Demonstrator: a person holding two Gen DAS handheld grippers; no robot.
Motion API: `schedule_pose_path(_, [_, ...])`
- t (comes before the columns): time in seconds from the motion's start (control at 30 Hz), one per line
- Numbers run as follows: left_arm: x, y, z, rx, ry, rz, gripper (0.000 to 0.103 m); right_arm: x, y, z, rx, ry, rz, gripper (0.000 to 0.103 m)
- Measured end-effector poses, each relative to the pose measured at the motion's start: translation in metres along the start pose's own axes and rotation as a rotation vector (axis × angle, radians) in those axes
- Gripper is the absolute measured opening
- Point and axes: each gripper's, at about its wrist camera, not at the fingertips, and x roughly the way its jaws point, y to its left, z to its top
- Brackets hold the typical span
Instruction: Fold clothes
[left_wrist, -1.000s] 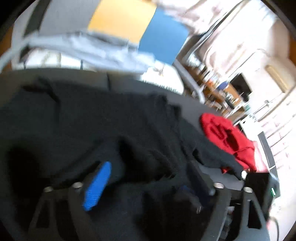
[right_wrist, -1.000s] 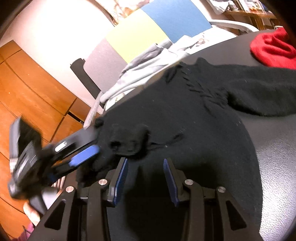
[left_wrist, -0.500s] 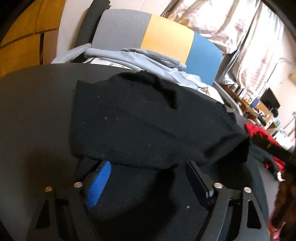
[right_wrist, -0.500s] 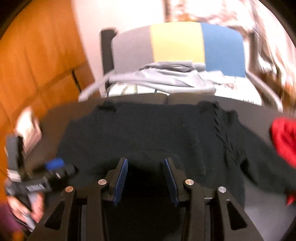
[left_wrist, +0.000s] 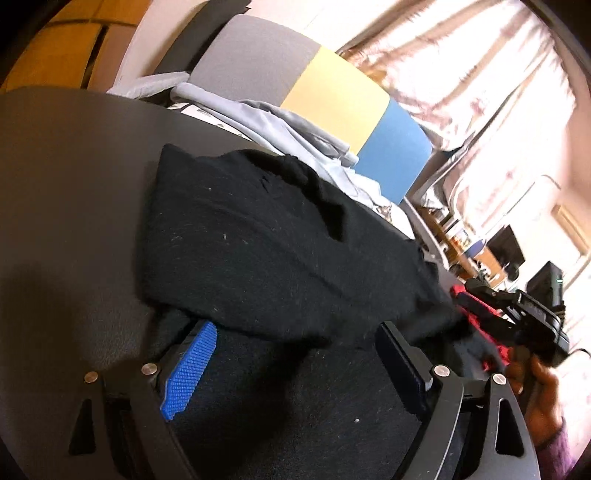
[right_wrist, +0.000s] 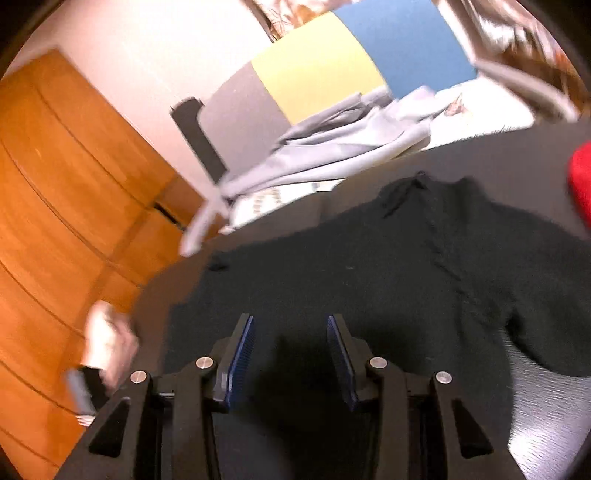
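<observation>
Since a second ago, a flap of the black sweater (left_wrist: 280, 251) is seen folded over onto its own body, and the left claw (left_wrist: 295, 365) is now low beside that folded edge. Its jaws have narrowed, then eased slightly wider, and stand released, cloth lying between but not pinched. The right claw (right_wrist: 291, 354) hovers half open over the near hem, gripping nothing. The sweater lies spread on the dark tabletop (left_wrist: 70, 177), a red garment (right_wrist: 580, 181) near its far side. The fold is best flattened and squared before the opposite side is taken.
</observation>
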Motion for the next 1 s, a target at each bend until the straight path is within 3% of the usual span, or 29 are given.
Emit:
schedule_pose_path(0.1, [0.001, -0.003, 0.0, 0.007, -0.001, 0.008, 0.088, 0.015, 0.012, 0.002, -0.144, 0.078, -0.131, 0.041])
schedule_pose_path(0.23, [0.003, -0.003, 0.0, 0.005, 0.0, 0.007, 0.088, 0.046, 0.012, -0.012, -0.279, 0.23, -0.216, 0.041])
schedule_pose_path(0.4, [0.004, -0.002, 0.0, -0.003, -0.002, -0.002, 0.088, 0.049, 0.018, -0.035, -0.403, 0.255, -0.26, 0.041])
schedule_pose_path(0.47, [0.004, -0.001, 0.0, -0.003, -0.002, -0.003, 0.088, 0.049, 0.021, -0.038, -0.426, 0.267, -0.276, 0.012])
schedule_pose_path(0.5, [0.004, -0.001, 0.0, -0.004, -0.002, -0.004, 0.088, 0.047, 0.023, -0.038, -0.429, 0.273, -0.277, 0.011])
schedule_pose_path(0.6, [0.004, 0.0, 0.0, -0.006, -0.004, -0.007, 0.088, 0.04, 0.038, -0.026, -0.478, 0.239, -0.294, 0.008])
schedule_pose_path(0.87, [0.0, -0.001, 0.001, -0.025, -0.021, 0.021, 0.088, 0.008, 0.082, 0.051, -0.569, 0.017, -0.347, 0.008])
schedule_pose_path(1.0, [0.004, -0.013, 0.005, -0.009, 0.013, 0.064, 0.088, 0.0, 0.093, 0.087, -0.539, -0.035, -0.298, 0.008])
